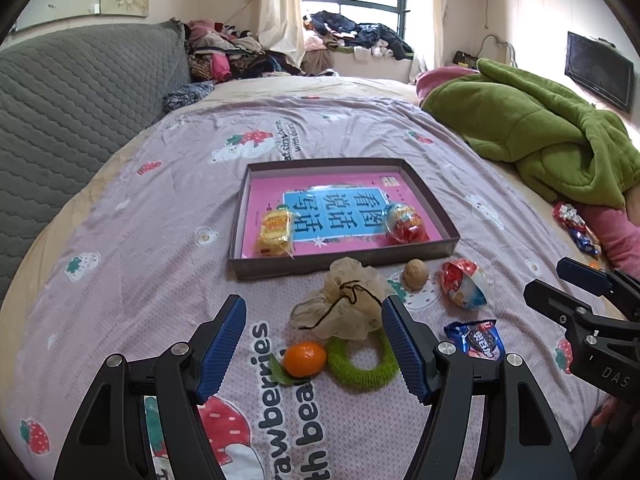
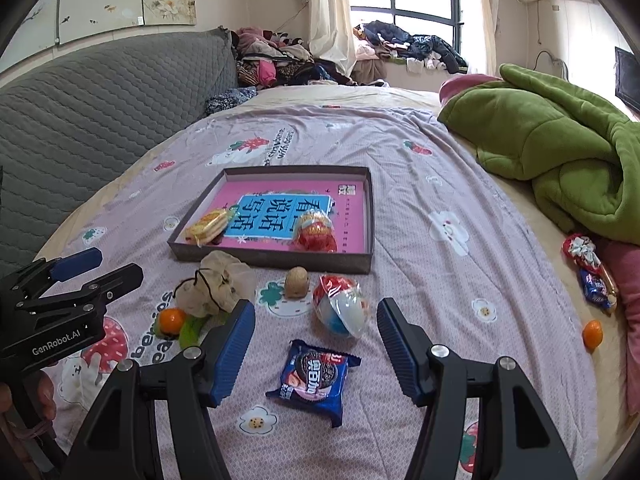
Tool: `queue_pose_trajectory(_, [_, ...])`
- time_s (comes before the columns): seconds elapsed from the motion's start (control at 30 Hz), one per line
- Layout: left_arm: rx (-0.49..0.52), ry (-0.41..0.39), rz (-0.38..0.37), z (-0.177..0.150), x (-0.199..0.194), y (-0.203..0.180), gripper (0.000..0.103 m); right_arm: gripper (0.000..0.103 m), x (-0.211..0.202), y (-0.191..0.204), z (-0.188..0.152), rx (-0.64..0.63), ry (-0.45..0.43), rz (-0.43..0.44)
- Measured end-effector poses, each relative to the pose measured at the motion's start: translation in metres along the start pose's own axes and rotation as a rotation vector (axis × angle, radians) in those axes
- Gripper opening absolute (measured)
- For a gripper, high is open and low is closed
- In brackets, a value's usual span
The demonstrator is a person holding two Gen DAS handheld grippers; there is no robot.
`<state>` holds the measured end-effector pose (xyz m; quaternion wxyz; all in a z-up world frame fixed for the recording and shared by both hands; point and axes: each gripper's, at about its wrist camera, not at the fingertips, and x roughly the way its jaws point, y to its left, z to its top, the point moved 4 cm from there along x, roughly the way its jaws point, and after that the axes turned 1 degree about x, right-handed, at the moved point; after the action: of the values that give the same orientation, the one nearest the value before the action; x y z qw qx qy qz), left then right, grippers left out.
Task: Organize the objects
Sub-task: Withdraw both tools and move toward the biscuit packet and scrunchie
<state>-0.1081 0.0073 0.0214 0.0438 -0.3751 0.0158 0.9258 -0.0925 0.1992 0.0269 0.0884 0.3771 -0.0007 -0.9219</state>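
A shallow grey box with a pink book inside lies on the bed. It holds a yellow snack pack and a red toy egg. In front lie a beige pouch, a walnut, a red-blue egg, a blue cookie pack, an orange and a green ring. My left gripper is open above the orange and ring. My right gripper is open above the cookie pack.
A green blanket is heaped at the right. Wrapped candies and a second orange lie at the right bed edge. A grey quilted headboard stands left. Clothes are piled at the back.
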Motion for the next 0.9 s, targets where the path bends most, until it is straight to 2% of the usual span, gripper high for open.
queue_pose_trajectory(0.9, [0.007,0.071,-0.075,-0.02,0.03,-0.013,0.072,0.063,0.029,0.004,-0.034,0.005,0.073,0.013])
